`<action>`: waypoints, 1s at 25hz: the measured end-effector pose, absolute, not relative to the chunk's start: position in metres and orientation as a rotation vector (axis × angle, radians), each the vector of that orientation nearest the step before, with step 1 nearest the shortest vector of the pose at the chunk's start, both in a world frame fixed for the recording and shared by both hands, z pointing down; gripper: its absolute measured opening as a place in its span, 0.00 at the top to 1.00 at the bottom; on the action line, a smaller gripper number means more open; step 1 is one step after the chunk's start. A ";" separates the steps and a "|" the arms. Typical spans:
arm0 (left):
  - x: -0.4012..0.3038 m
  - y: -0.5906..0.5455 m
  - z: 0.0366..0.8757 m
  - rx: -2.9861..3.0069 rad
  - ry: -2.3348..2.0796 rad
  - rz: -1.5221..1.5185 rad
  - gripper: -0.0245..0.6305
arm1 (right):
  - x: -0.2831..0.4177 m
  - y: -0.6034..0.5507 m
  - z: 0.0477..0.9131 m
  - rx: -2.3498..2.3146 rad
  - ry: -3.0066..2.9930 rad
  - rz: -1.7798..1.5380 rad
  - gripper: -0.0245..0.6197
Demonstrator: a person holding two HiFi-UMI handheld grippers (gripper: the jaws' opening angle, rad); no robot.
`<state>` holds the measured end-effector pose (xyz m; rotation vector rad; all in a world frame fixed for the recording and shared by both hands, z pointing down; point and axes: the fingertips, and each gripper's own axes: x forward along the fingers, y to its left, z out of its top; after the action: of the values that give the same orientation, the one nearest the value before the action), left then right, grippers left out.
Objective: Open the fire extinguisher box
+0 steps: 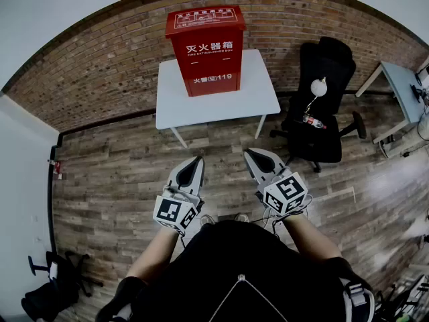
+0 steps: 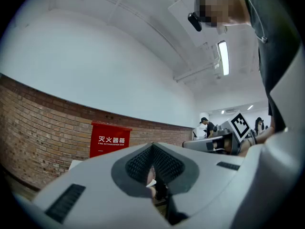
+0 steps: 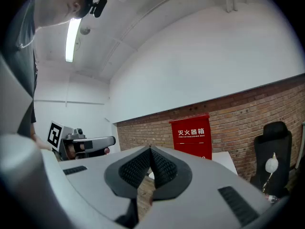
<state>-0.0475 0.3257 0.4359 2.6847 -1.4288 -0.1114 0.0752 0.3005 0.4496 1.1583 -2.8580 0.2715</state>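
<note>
Head view: extinguisher box (image 1: 205, 49) (closed) on table (image 1: 263, 96)

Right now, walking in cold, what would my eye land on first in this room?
The bright red fire extinguisher box stands shut on a white table against the brick wall, straight ahead. Nearer, the person holds the left gripper and the right gripper side by side over the wooden floor, both shut and empty, well short of the table. A black office chair sits right of the table.
</note>
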 end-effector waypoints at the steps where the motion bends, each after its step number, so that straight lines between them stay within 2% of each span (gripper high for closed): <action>1: -0.046 0.323 0.436 2.682 -1.430 -0.114 0.89 | 0.077 0.298 0.450 1.159 -2.858 0.271 0.93; 9: -0.033 0.308 0.439 2.658 -1.444 -0.116 0.89 | 0.091 0.283 0.450 1.146 -2.863 0.256 0.93; 17: -0.018 0.292 0.441 2.627 -1.505 -0.117 0.89 | 0.097 0.274 0.444 1.044 -2.878 0.078 0.93; 25: -0.017 0.283 0.446 2.579 -1.572 -0.099 0.89 | 0.106 0.251 0.455 1.023 -2.888 0.156 0.93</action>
<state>-0.0165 0.2828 0.4456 2.5789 -1.5724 -0.0989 0.1059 0.2514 0.4546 1.0235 -2.8881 0.1555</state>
